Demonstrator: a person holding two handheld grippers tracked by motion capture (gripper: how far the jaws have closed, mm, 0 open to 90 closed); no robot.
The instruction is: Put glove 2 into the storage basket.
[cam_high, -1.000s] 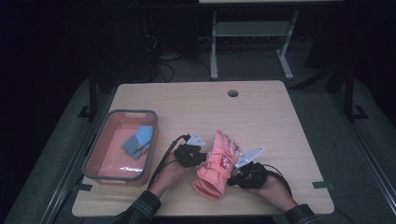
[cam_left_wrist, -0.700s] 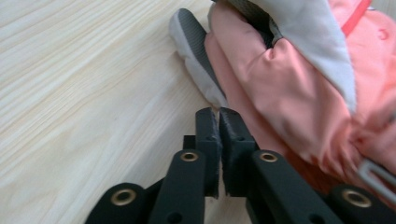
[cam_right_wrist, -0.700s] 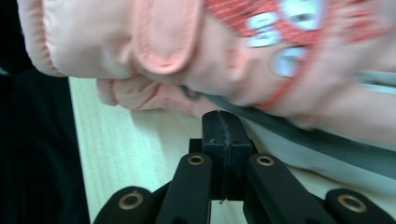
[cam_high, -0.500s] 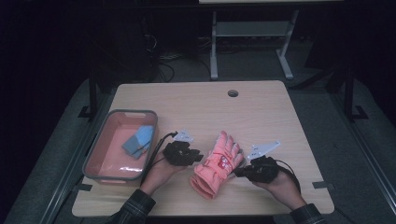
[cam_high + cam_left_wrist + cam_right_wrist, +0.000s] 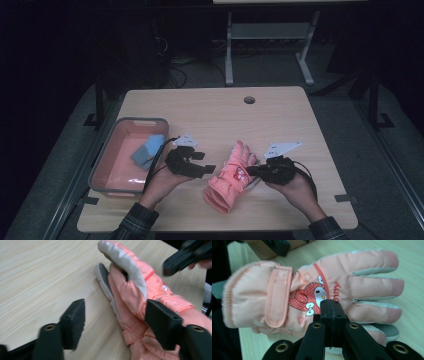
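Now the right gripper point(image 5: 331, 312) had its jaws pressed flat together, with nothing visible between them, and sat at the glove point(image 5: 312, 292)'s right side, level with the printed patch. From above its tips point(image 5: 252, 171) looked to be touching the fabric, though the dim light left that unsure. The left gripper point(image 5: 115, 325) stood with jaws wide apart, one pad over bare wood, the other over the glove's cuff end; from overhead it point(image 5: 207, 169) lay just beside the glove's left side.

A second before, both grippers had been bunched over the glove's middle; half a second before, they had drawn off to either side. By this moment they had come back in toward it, and the glove point(image 5: 229, 177) itself had barely shifted: flat, palm down, cuff toward the near edge of the table point(image 5: 210, 107), fingers pointing toward the far edge.

Likely reading: a release and re-approach, grip not yet retaken. The pink bin point(image 5: 102, 172) by the left edge, holding a blue item point(image 5: 147, 150), seemed the probable destination.
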